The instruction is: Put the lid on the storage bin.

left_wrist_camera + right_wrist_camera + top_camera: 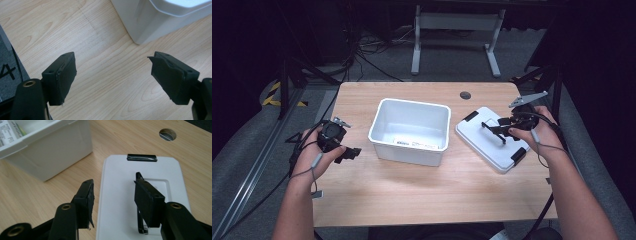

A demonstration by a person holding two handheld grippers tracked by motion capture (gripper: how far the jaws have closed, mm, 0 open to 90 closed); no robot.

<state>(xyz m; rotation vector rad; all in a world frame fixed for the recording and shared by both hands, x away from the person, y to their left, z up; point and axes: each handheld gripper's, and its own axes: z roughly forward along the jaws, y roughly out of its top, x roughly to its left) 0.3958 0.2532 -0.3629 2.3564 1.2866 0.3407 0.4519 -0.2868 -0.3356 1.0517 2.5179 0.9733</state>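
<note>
A white open bin [409, 131] stands mid-table with a paper label lying inside it. Its white lid [492, 150] lies flat to the right, with black clips at two ends and a thin black handle [138, 176] on top. My right gripper [495, 131] hovers open over the lid [120, 182]; the handle runs along its right jaw, and its left jaw is over the lid's edge. My left gripper [349, 152] is open over bare wood left of the bin, with nothing between its jaws [112, 75]. The bin's corner [155, 20] lies ahead of it.
The wooden table [412, 190] has a round cable hole [465, 95] at the back right. A black clip [142, 157] sits on the lid's far end. Dark floor, cables and a table frame lie beyond the far edge.
</note>
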